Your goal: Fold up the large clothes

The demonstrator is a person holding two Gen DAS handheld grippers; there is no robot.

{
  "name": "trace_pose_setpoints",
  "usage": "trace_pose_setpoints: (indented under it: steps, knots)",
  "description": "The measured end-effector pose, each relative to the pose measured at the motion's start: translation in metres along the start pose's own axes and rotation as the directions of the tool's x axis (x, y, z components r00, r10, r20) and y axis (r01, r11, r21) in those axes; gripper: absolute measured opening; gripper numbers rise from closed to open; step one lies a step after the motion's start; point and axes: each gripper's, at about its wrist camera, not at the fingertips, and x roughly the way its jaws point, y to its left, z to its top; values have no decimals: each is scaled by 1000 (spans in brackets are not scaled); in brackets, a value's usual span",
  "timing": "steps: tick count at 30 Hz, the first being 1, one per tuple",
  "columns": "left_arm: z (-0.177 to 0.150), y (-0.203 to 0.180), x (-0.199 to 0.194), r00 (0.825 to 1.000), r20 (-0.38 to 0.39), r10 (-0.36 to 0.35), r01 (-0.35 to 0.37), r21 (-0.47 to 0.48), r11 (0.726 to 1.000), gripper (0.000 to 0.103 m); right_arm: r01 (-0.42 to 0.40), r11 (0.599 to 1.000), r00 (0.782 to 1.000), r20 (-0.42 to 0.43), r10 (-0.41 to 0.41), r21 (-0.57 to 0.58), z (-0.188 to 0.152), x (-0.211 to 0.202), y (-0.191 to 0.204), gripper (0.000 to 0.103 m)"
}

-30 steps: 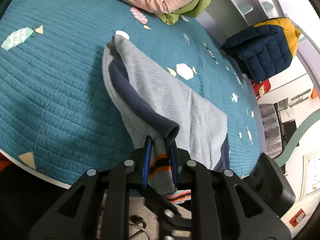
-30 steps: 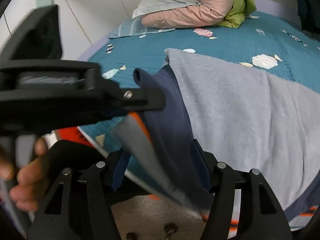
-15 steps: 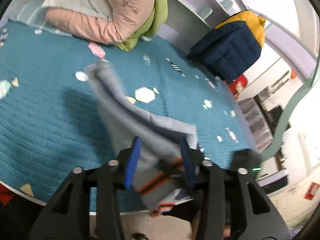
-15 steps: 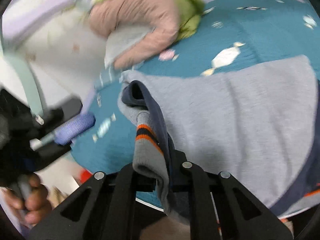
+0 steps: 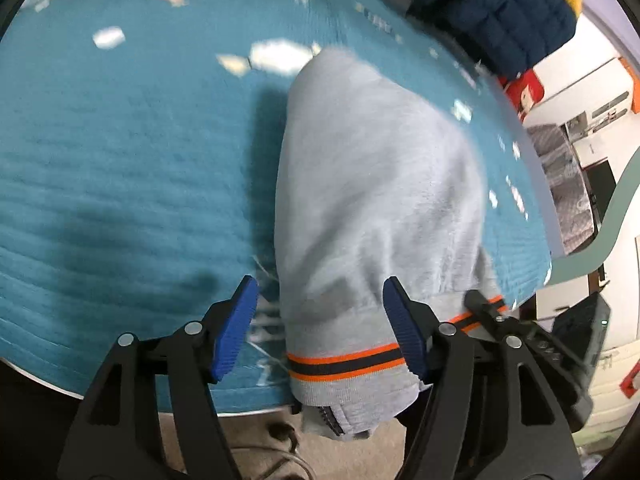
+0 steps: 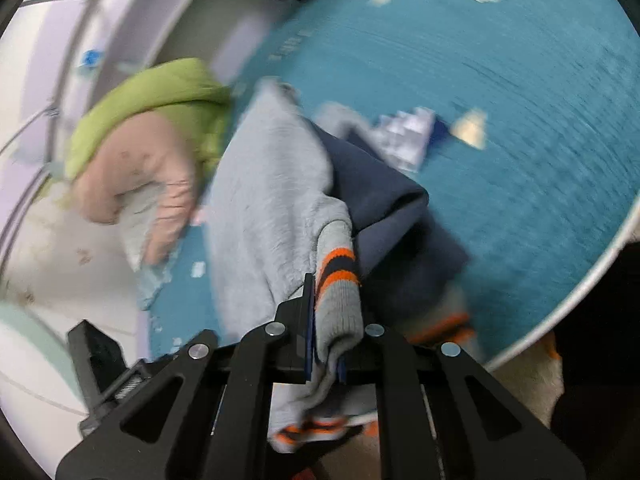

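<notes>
Garment: a grey fleece sweatshirt with navy panels and orange-and-navy striped ribbed hem (image 5: 372, 200) lies on the bed, its hem end hanging over the near edge; in the right wrist view the same garment (image 6: 272, 200) shows a grey body beside a navy panel.

Support surface: a teal quilted bedspread with pale printed shapes (image 5: 120, 140) covers the bed; it appears again to the right in the right wrist view (image 6: 520, 100).

Left gripper: the black two-finger gripper with blue ribbed pads (image 5: 320, 320) stands wide open, one pad on each side of the grey fabric near the striped hem; the pads hold nothing, and whether they brush the cloth cannot be told.

Right gripper: the black two-finger gripper with blue pads (image 6: 326, 344) is closed tight on a grey ribbed cuff with orange and navy stripes (image 6: 338, 280), which rises between the fingers; more fabric droops below them.

Far end of bed: a pink padded jacket with lime-green lining (image 6: 140, 152) lies bunched by the wall, just beside the grey garment in the right wrist view.

Background: a navy quilted jacket with a yellow hood (image 5: 500, 8) sits at the far right edge of the bed in the left wrist view.

Image quality: both views are motion-blurred, so fine detail of the fabric folds is uncertain.
</notes>
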Motion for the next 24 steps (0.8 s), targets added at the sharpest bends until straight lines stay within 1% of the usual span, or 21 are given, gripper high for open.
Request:
trace_pose_setpoints:
  steps: [2,6,8,9,11,13,16,18,19,20,21,22,23,24]
  knots:
    - [-4,-2,12,999,-19,35,-35,12,999,67,-15,999,1000,-14,16,42,0,2,-10,8]
    - [-11,2,23,998,-33,47,-48,-15,999,72,-5,1000,1000,-28,5,20,3,3,-7,9]
    - [-11,4,28,998,-41,55,-56,-15,998,72,-1,999,999,-34,3,55,8,2,-7,14]
    - [-12,4,28,998,-40,57,-57,-12,998,72,10,998,999,-34,-9,55,11,0,-5,15]
    - [-13,-1,29,997,-33,71,-71,7,997,72,26,999,999,-27,-25,43,15,-6,-4,15]
    - [-13,-7,30,996,-35,78,-77,31,997,72,50,998,999,-17,-49,28,20,-21,1,15]
    - [-14,-9,31,996,-36,81,-80,36,996,72,90,996,996,22,-90,1,28,-41,12,15]
    - [-13,-10,31,996,-40,77,-76,32,997,72,80,997,996,39,-79,-24,32,-45,18,16]
    - [-12,-11,31,996,-39,80,-79,32,996,72,61,997,998,27,-60,-43,33,-41,20,21]
    - [-13,-13,32,996,-37,83,-82,36,996,72,19,998,1000,-1,-19,-57,35,-33,22,23]
    - [-13,-13,32,996,-35,86,-84,40,996,72,-37,998,999,-35,35,-55,37,-22,24,23]
    - [-12,-15,32,996,-35,87,-86,43,995,72,-71,996,996,-61,68,-46,38,-10,22,23]
    - [-12,-16,33,995,-35,88,-87,44,995,72,-89,996,992,-90,86,-30,40,3,18,23]
    - [-12,-19,35,995,-36,89,-87,41,995,72,-33,999,994,-107,32,-9,42,20,9,20]
